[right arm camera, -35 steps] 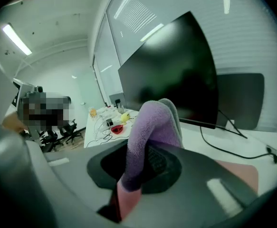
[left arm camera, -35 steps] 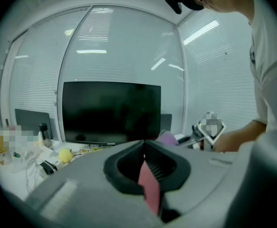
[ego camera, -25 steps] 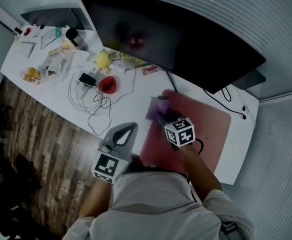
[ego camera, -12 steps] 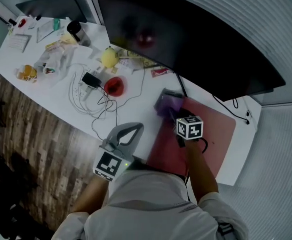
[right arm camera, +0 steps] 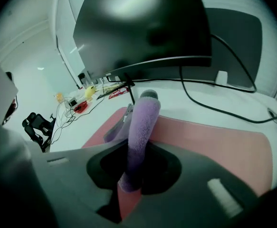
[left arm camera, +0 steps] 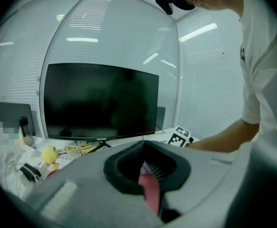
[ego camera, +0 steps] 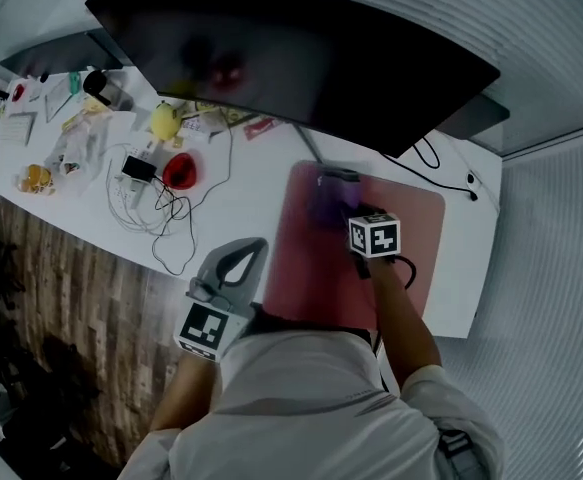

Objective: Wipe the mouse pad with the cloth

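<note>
A red mouse pad [ego camera: 416, 233] lies on the white desk in front of the monitor. A purple cloth [ego camera: 329, 200] rests on the pad's far left part. My right gripper [ego camera: 347, 211] is shut on the cloth, which stands up between its fingers [right arm camera: 139, 127] over the pad [right arm camera: 214, 141]. My left gripper [ego camera: 256, 248] is shut with nothing in it. It hovers at the desk's near edge, just left of the pad. In its own view, a strip of pad [left arm camera: 151, 194] shows through the gripper [left arm camera: 145, 147].
A large dark monitor [ego camera: 291, 58] spans the back of the desk [ego camera: 241, 183]. Loose white and black cables [ego camera: 161, 213], a red item [ego camera: 181, 171], a yellow item [ego camera: 164, 120] and small clutter lie to the left. A black cable [ego camera: 441, 168] runs behind the pad.
The right gripper has drawn the cloth from the pad's far left corner further onto the pad, to the right. The left gripper stays at the desk's near edge.
</note>
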A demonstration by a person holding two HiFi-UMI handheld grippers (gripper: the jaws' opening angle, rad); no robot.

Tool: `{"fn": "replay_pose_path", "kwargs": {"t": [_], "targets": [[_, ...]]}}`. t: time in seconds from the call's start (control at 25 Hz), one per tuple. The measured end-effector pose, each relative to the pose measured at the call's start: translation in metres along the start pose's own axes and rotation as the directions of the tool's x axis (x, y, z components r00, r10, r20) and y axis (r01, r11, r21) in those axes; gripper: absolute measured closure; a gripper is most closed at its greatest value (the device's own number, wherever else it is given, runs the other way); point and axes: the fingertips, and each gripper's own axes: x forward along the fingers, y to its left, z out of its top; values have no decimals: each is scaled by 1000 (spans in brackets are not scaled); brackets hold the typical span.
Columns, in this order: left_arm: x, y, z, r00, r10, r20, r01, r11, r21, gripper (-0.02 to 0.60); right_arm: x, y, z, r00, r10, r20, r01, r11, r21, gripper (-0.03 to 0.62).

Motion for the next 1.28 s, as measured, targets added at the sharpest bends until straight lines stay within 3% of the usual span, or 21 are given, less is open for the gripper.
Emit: {"fn": "replay_pose_path", "kwargs": {"t": [0.44, 0.8, 0.92, 1.04, 1.16, 1.28], "targets": [[50, -118, 21, 998, -61, 15, 60, 997, 57, 580, -118, -164, -61, 984, -178, 26, 174, 977, 127, 537], [64, -166, 32, 990, -138, 16, 136, 984, 111, 580, -199, -259, -113, 928, -372, 21, 355, 901, 248, 537], [59, -166, 36, 989, -148, 15, 145, 981, 132, 580, -221, -254, -115, 906, -422, 36, 404, 886, 227, 537], [49, -160, 36, 989, -145, -1, 142, 967, 211, 580, -235, -218, -87, 900, -415, 132, 394, 906, 155, 537], [27, -143, 27, 989, -146, -3, 143, 965, 217, 580, -229, -154, -45, 911, -338, 235, 325, 941, 94, 537], [0, -118, 15, 992, -124, -6, 123, 971, 206, 580, -204, -74, -14, 941, -208, 267, 207, 978, 34, 537]]}}
